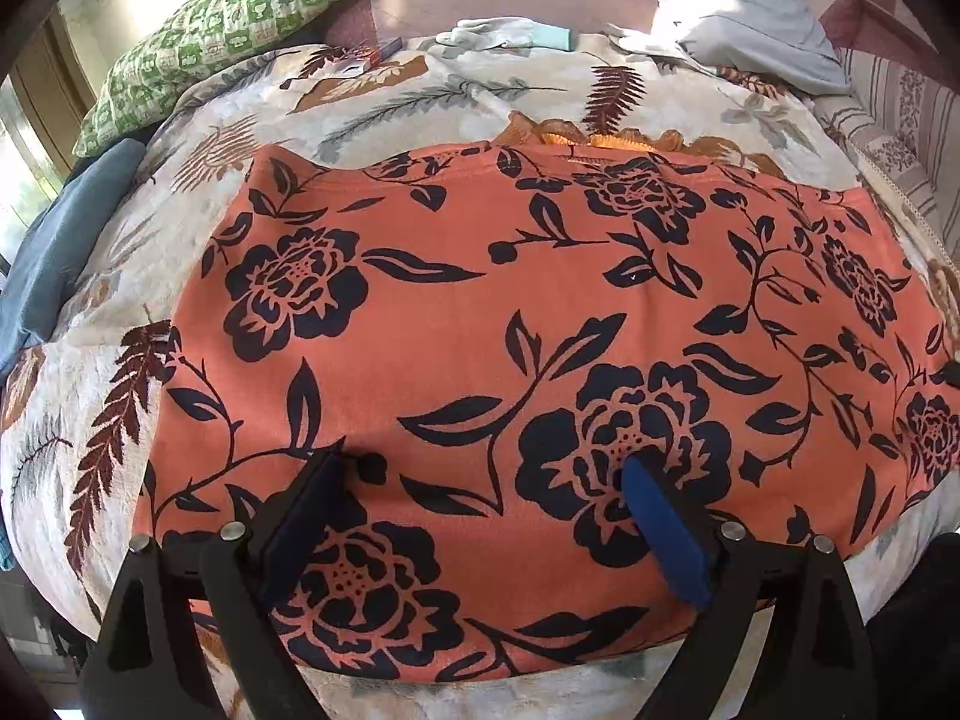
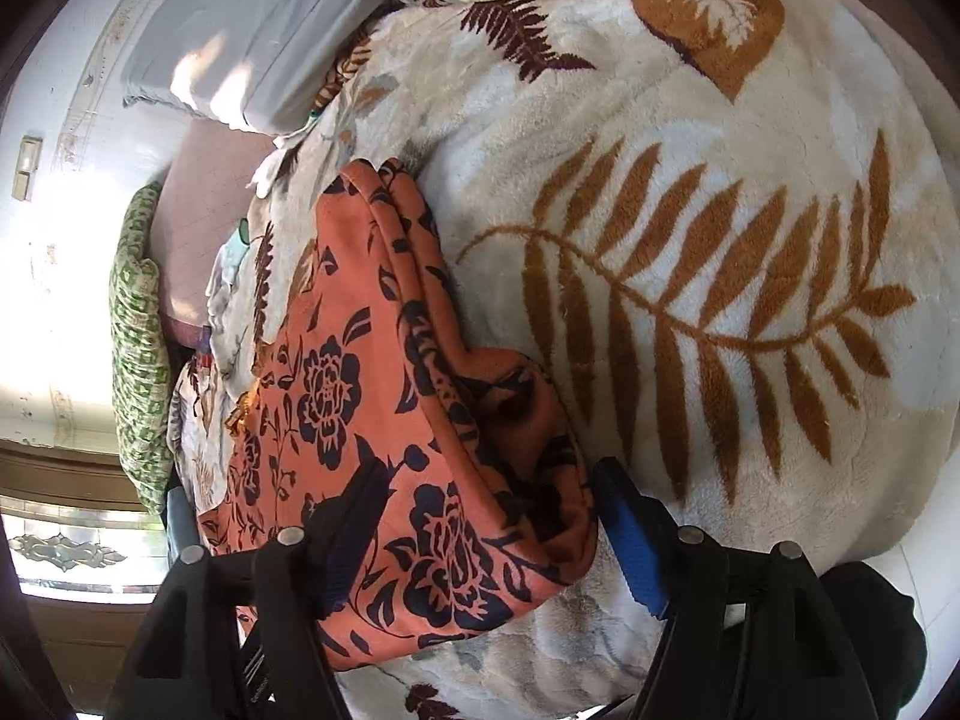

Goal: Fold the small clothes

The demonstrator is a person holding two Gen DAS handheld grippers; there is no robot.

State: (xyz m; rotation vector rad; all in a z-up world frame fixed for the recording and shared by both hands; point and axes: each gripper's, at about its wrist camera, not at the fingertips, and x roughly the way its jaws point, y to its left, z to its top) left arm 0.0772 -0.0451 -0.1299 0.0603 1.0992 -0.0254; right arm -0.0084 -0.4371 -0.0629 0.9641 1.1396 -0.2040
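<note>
An orange garment with black flower print lies spread flat on a cream leaf-patterned blanket. My left gripper is open, its fingers resting apart over the garment's near part. In the right wrist view the same garment shows its folded, layered right edge. My right gripper is open and straddles that bunched edge, one finger over the cloth, the blue-padded finger beside it on the blanket.
A green checked pillow and a blue cloth lie at the far left. A grey pillow and pale gloves lie at the back. A window is at the left of the right wrist view.
</note>
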